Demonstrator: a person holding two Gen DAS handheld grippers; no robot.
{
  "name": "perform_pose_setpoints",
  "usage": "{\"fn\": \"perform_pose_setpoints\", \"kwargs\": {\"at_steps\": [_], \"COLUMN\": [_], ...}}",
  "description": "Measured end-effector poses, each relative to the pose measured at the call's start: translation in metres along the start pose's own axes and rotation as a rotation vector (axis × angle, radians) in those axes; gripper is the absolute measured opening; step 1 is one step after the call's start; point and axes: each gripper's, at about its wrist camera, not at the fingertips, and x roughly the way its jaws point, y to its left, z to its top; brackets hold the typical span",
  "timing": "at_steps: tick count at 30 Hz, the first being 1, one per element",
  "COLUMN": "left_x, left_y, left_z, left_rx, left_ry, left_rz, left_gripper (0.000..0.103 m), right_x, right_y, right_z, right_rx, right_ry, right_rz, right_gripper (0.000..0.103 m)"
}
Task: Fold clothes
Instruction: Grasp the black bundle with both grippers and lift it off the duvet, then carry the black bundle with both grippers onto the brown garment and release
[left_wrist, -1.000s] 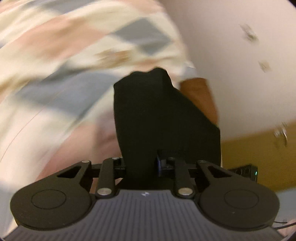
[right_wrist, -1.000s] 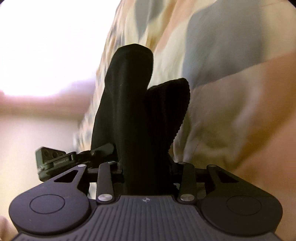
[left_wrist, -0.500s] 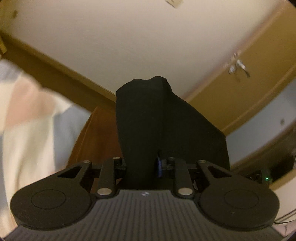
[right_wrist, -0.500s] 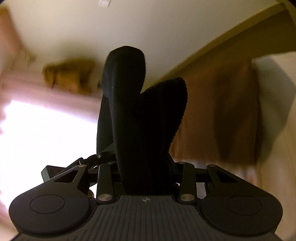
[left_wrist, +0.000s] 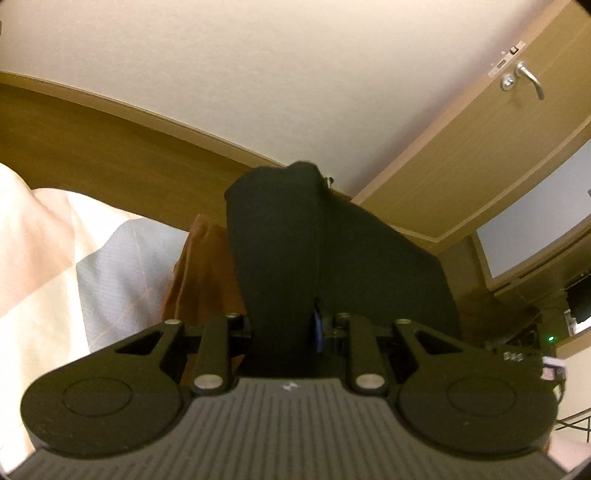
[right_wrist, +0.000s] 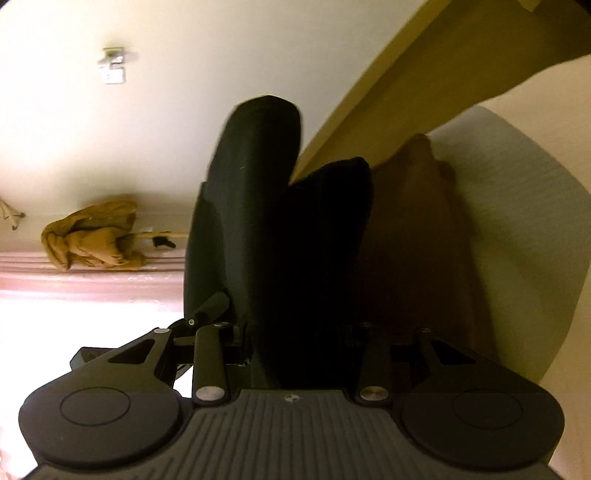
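Note:
A black garment (left_wrist: 280, 243) is bunched between the jaws of my left gripper (left_wrist: 284, 236), which is shut on it and raised, looking up toward the wall. The cloth hides the fingertips. My right gripper (right_wrist: 291, 236) is also shut on the black garment (right_wrist: 266, 206); folds of it stand up over the fingers, which are hidden. A brown cloth (left_wrist: 199, 269) hangs just behind the black one and shows in the right wrist view (right_wrist: 417, 236) too.
A checked bedcover in cream, pink and grey lies at the left (left_wrist: 74, 258) and in the right wrist view (right_wrist: 524, 229). A wooden headboard (left_wrist: 92, 140), a white wall, a door with a lever handle (left_wrist: 524, 79) and a crumpled tan garment (right_wrist: 92, 236) are around.
Both grippers have swung upward with the black garment: the views went from the checked bedcover close up to the wall, headboard and door. The grip on the cloth is unchanged.

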Motion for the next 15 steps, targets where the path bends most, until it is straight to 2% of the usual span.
{"fn": "perform_pose_setpoints", "kwargs": {"at_steps": [3,6,7,12,13,15], "left_x": [0.004,-0.009,-0.016,-0.076,-0.087,-0.100], "left_y": [0.009,0.013,0.012,-0.006,-0.013,-0.027], "left_z": [-0.002,-0.004,-0.006,-0.037,-0.046,-0.065], "left_rx": [0.000,-0.025,-0.023,0.038,0.054,0.082], "left_ry": [-0.001,-0.032,-0.052,-0.230,-0.255,-0.288], "left_rz": [0.024,0.037,0.048,0.229,0.248,0.229], "left_gripper": [0.030,0.030,0.030,0.028,0.027,0.028], "right_x": [-0.006,-0.025,-0.033,-0.064,-0.069,-0.074], "right_y": [0.001,0.007,0.011,0.039,0.050,0.081], "right_z": [0.002,-0.004,-0.009,-0.034,-0.040,-0.053], "right_rx": [-0.027,-0.138,-0.189,-0.499,-0.592,-0.791], "right_ry": [-0.013,-0.040,-0.057,-0.125,-0.148,-0.193], "right_rz": [-0.022,-0.089,-0.117,-0.280,-0.306,-0.328], "right_gripper": [0.049,0.063,0.063,0.063,0.062,0.060]}}
